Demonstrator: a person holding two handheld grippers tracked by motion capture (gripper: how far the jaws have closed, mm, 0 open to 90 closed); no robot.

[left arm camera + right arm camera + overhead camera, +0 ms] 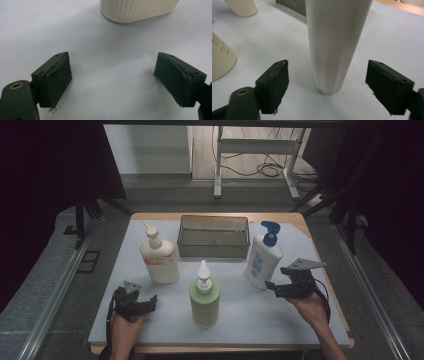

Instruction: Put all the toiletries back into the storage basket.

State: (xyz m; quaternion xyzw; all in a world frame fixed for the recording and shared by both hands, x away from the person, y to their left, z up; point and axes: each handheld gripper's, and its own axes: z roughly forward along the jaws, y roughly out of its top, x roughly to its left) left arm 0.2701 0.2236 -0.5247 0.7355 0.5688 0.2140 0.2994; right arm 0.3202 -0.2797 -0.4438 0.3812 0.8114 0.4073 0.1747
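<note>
Three bottles stand on a white mat (250, 315): a cream bottle with an orange label (159, 257) at the left, a green bottle with a white nozzle (204, 297) in front, and a white bottle with a blue pump (263, 260) at the right. My right gripper (271, 288) is open just beside the white bottle's base. In the right gripper view the white bottle (334, 45) stands upright between the wide jaws of the right gripper (327, 67), untouched. My left gripper (149, 302) rests open near the front left, its jaws (112, 75) empty, short of the cream bottle (137, 10).
A dark mesh basket (214, 236) sits at the back middle of the mat, empty. The green bottle (219, 62) and cream bottle (242, 7) lie to the left in the right gripper view. Wooden table edges frame the mat; metal rails run along both sides.
</note>
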